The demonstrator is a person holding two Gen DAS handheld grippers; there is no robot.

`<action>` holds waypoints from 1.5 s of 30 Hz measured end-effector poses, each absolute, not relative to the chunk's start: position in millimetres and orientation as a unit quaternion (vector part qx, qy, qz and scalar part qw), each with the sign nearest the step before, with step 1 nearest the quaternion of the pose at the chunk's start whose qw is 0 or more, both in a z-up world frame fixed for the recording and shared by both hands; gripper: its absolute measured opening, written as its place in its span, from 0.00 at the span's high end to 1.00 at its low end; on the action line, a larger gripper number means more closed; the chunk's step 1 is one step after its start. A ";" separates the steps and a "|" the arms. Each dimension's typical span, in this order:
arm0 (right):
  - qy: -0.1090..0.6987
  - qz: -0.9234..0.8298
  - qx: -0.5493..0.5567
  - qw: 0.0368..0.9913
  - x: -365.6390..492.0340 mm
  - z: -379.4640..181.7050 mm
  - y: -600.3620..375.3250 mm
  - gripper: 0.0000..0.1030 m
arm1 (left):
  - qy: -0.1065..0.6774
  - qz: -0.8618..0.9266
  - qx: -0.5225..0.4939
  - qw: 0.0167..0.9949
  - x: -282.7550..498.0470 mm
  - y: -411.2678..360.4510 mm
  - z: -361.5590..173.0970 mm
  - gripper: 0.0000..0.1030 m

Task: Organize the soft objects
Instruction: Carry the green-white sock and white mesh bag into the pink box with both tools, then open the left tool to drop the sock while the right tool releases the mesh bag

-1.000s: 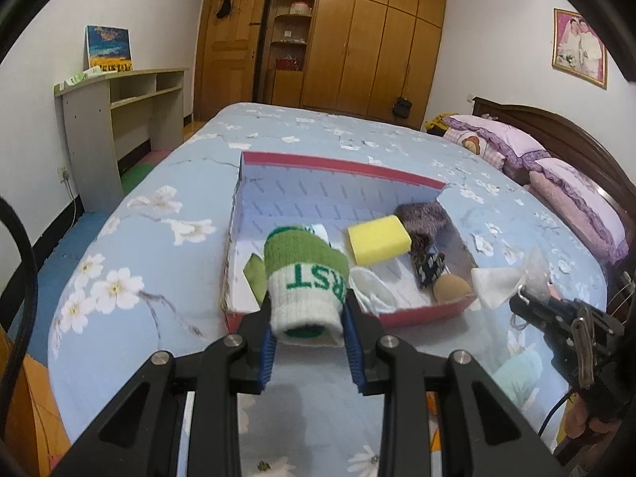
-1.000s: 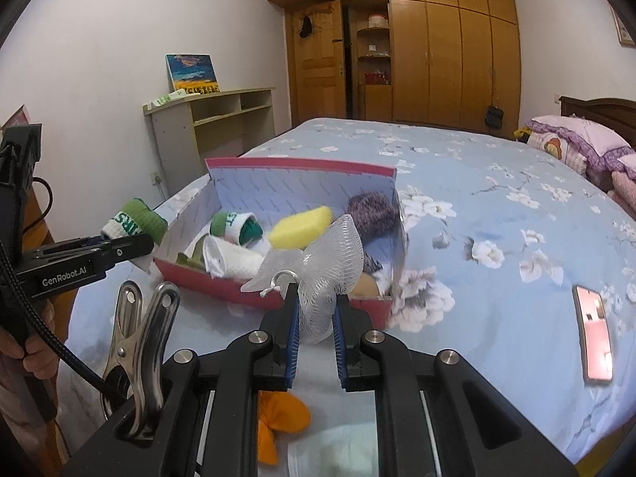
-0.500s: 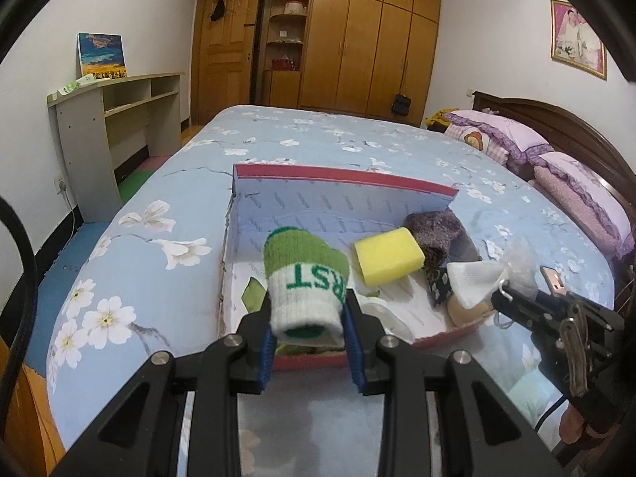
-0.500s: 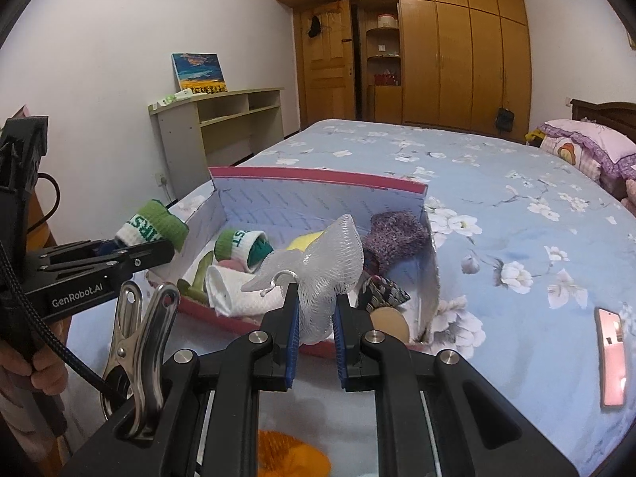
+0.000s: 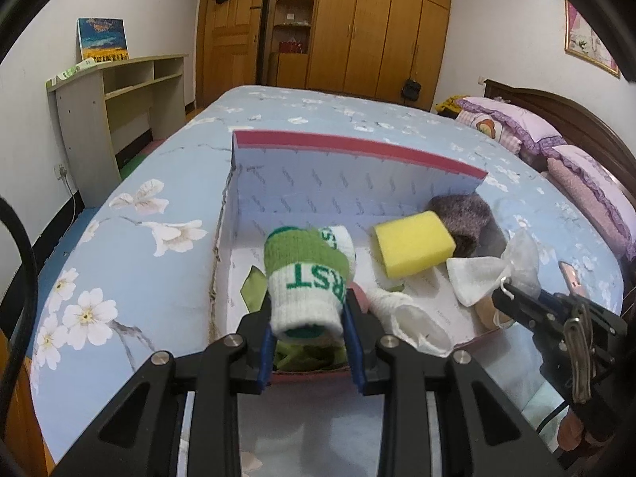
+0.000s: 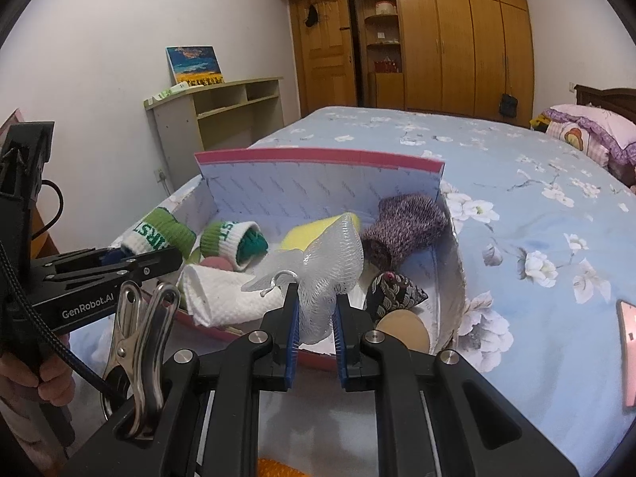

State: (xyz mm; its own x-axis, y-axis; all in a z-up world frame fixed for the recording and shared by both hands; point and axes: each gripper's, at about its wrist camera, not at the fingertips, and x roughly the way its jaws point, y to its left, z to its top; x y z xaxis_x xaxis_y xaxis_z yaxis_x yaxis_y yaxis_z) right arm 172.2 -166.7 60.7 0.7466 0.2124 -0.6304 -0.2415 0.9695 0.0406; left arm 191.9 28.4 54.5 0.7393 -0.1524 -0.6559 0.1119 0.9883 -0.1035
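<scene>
A red-edged cardboard box (image 5: 357, 147) (image 6: 318, 157) lies open on the bed. My left gripper (image 5: 310, 342) is shut on a rolled green-and-white sock (image 5: 306, 278) and holds it over the box's near left edge; it also shows in the right wrist view (image 6: 157, 234). My right gripper (image 6: 314, 338) is shut on a white mesh bath pouf (image 6: 330, 262) over the box's near right edge; the pouf also shows in the left wrist view (image 5: 497, 270). Inside lie a yellow sponge (image 5: 413, 242), a purple sock (image 6: 405, 226), a second green-and-white sock (image 6: 234, 238) and a white cloth (image 6: 226, 294).
The bed has a blue flowered sheet (image 5: 139, 246). A pink phone (image 6: 627, 361) lies on it to the right. Pillows (image 5: 516, 127) and a headboard are at the far right. A grey shelf unit (image 5: 115, 95) stands at the left wall, wardrobes behind.
Both grippers have moved forward towards the box with their loads still held; the box now looks larger and nearer in both views.
</scene>
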 end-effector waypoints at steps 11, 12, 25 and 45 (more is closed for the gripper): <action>0.358 0.118 -0.008 0.926 184.2 36.5 -170.0 0.85 | 0.364 -0.064 -0.023 0.929 197.1 27.1 44.4 0.70; 0.359 0.118 -0.006 0.926 184.5 35.8 -170.6 0.85 | 0.364 -0.064 -0.023 0.929 197.1 27.2 44.4 0.69; 0.358 0.121 0.003 0.926 183.8 31.8 -172.7 0.85 | 0.366 -0.062 -0.021 0.928 197.0 23.9 41.0 0.69; 0.355 0.112 0.011 0.928 177.6 37.1 -174.8 0.71 | 0.355 -0.055 -0.026 0.933 177.1 28.0 56.2 0.57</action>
State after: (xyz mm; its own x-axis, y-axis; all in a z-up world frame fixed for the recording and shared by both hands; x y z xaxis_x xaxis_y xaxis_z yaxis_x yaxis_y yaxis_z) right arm 177.6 -174.8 37.1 0.7227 0.2151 -0.6569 -0.1998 0.9748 0.0995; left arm 177.1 28.0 56.2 0.7414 -0.1201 -0.6602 0.0833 0.9927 -0.0871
